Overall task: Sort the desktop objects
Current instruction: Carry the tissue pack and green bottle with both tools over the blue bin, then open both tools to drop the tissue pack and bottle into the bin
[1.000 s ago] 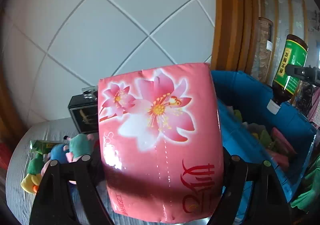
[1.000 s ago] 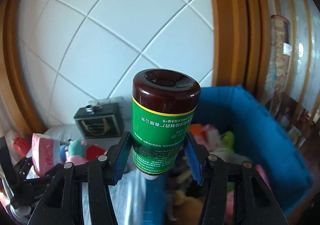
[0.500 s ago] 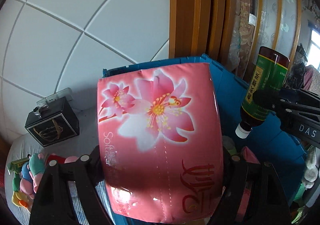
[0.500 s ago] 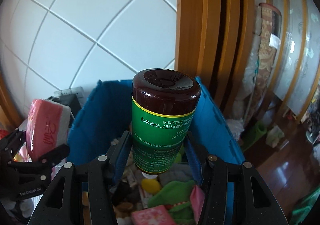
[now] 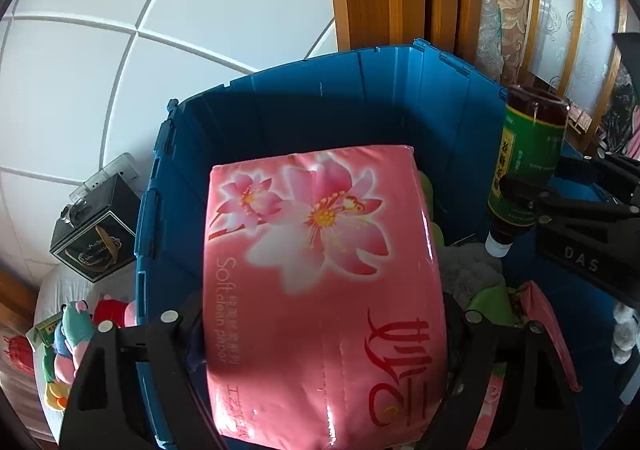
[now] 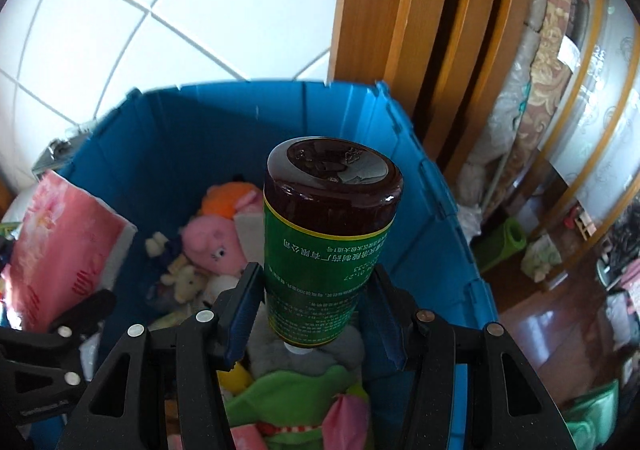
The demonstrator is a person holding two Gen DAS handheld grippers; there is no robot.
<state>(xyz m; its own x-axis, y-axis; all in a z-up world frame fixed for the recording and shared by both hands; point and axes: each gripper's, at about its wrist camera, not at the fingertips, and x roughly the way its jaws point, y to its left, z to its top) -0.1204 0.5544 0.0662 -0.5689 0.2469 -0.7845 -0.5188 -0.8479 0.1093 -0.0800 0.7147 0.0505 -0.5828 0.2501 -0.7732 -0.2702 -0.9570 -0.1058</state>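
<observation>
My left gripper [image 5: 320, 326] is shut on a pink tissue pack [image 5: 320, 270] with flower print, held over the open blue bin [image 5: 360, 98]. The pack [image 6: 60, 250] also shows at the left of the right wrist view. My right gripper [image 6: 316, 306] is shut on a brown bottle [image 6: 328, 242] with a green label, held cap down over the same bin [image 6: 180, 138]. In the left wrist view that bottle [image 5: 528, 166] hangs at the right, above the bin's inside.
The bin holds plush toys [image 6: 212, 246], green cloth [image 6: 288, 402] and pink packs. Left of the bin, a black box [image 5: 96, 238] and small toys [image 5: 68, 334] lie on a grey cloth. A tiled wall and a wooden frame [image 6: 400, 30] stand behind.
Both grippers have swung right from the toy-strewn cloth to above the blue bin and tilted downward, each keeping its load. The bin's inside now fills both views.
</observation>
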